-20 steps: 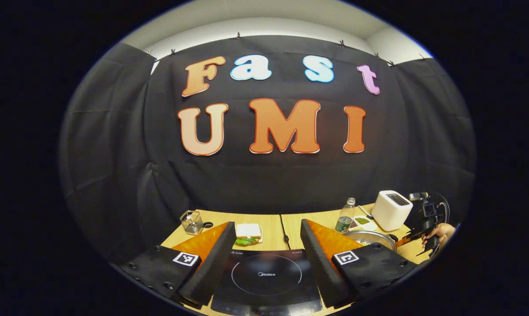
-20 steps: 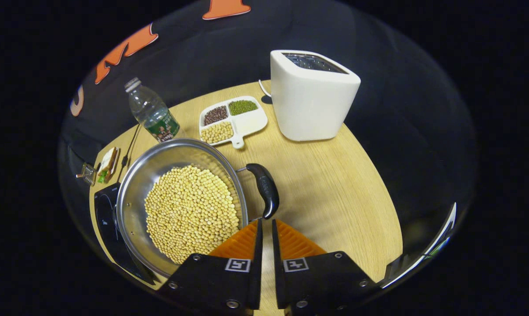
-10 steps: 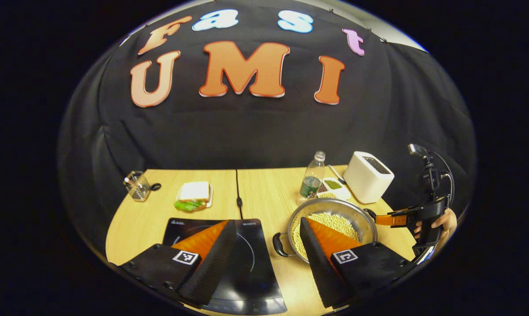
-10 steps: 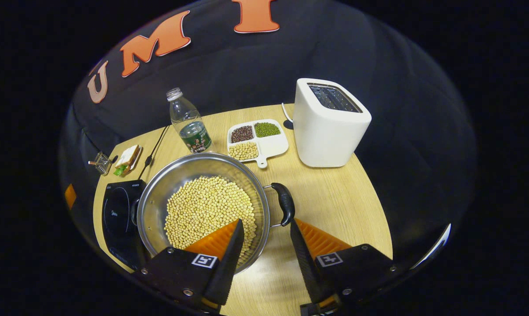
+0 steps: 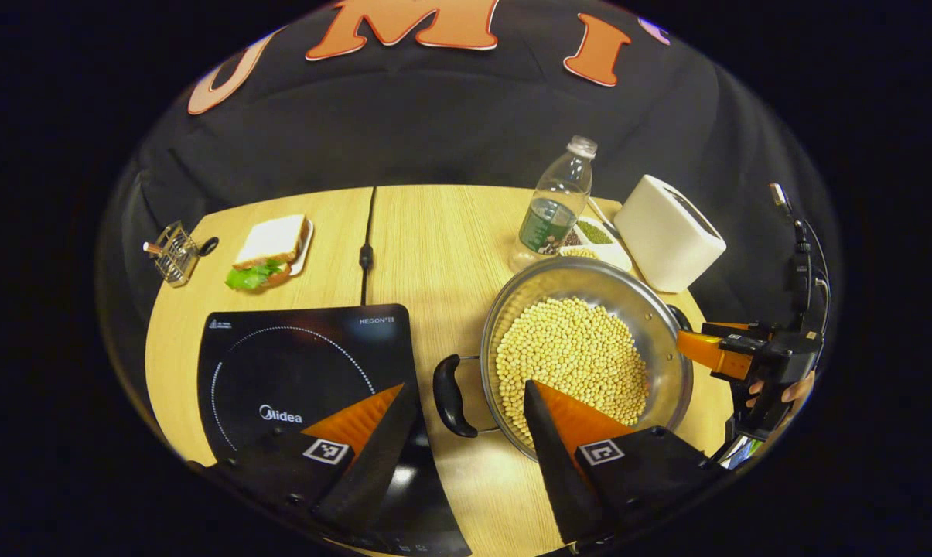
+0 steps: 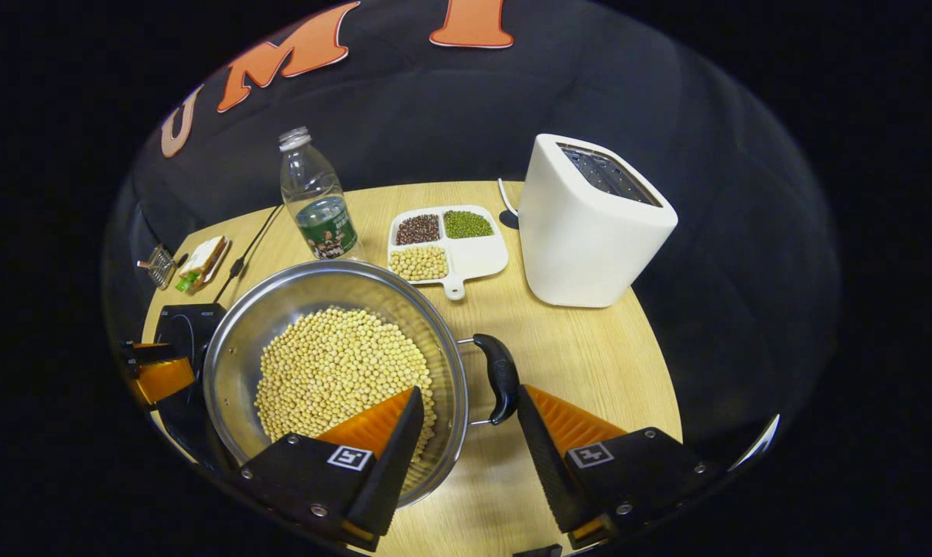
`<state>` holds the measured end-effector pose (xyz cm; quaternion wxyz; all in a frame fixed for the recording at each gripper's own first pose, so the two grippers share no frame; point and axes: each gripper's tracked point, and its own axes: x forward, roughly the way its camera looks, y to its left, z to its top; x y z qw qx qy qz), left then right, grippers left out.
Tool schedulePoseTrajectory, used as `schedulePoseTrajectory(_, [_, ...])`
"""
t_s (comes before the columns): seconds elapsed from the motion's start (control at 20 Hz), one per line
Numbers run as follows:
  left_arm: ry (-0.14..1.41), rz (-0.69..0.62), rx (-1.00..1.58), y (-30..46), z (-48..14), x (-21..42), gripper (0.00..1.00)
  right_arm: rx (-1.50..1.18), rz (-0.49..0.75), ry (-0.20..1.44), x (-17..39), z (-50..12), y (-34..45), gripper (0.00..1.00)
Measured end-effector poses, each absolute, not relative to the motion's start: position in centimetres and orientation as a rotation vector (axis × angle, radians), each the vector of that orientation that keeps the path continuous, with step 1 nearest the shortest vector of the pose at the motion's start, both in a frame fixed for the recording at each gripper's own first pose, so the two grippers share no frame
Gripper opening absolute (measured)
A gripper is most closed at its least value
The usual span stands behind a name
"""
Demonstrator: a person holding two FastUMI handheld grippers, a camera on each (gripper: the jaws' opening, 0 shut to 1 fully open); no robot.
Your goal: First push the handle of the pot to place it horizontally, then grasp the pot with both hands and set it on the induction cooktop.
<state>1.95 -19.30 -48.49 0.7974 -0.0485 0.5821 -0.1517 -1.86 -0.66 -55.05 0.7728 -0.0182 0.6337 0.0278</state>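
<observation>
A steel pot (image 5: 637, 300) full of soybeans (image 5: 574, 352) stands on the wooden table (image 5: 435, 247), just right of the black induction cooktop (image 5: 295, 363). My left gripper (image 5: 466, 391) is open, and the pot's black left handle (image 5: 447, 396) lies between its fingertips. In the right gripper view the pot (image 6: 280, 309) is at lower left. My right gripper (image 6: 469, 394) is open, straddling the pot's rim and the black right handle (image 6: 501, 377). A hand (image 5: 775, 391) holds that right gripper (image 5: 725, 356) at the pot's far side. The left gripper (image 6: 152, 375) shows beyond the pot.
Behind the pot stand a water bottle (image 6: 315, 197), a divided dish of beans (image 6: 446, 244) and a white toaster (image 6: 589, 224). At the table's far left are a sandwich on a plate (image 5: 268, 247) and a small wire basket (image 5: 173, 251). A black cable (image 5: 366, 247) runs across the table.
My left gripper tipped down and moved to the pot's left handle. My right gripper went from shut to open and now sits around the right handle.
</observation>
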Motion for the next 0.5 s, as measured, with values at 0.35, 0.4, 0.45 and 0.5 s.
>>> schedulePoseTrajectory(0.35, [1.33,-0.304,-0.16,-20.6,-52.2,1.5,0.93,-0.063,0.008,1.419,-2.1,-57.6,-1.9,0.78])
schedulePoseTrajectory(0.4, [1.335,-0.3,-0.178,-20.7,-52.3,1.3,0.92,-0.062,0.003,1.421,-2.0,-57.9,-1.9,0.78])
schedulePoseTrajectory(0.45, [1.336,-0.301,-0.188,-21.0,-52.5,1.4,0.91,-0.07,0.003,1.419,-2.0,-58.1,-2.0,0.78])
schedulePoseTrajectory(0.5, [1.337,-0.307,-0.196,-21.5,-53.0,1.2,0.93,-0.086,0.003,1.413,-1.9,-58.2,-2.1,0.79])
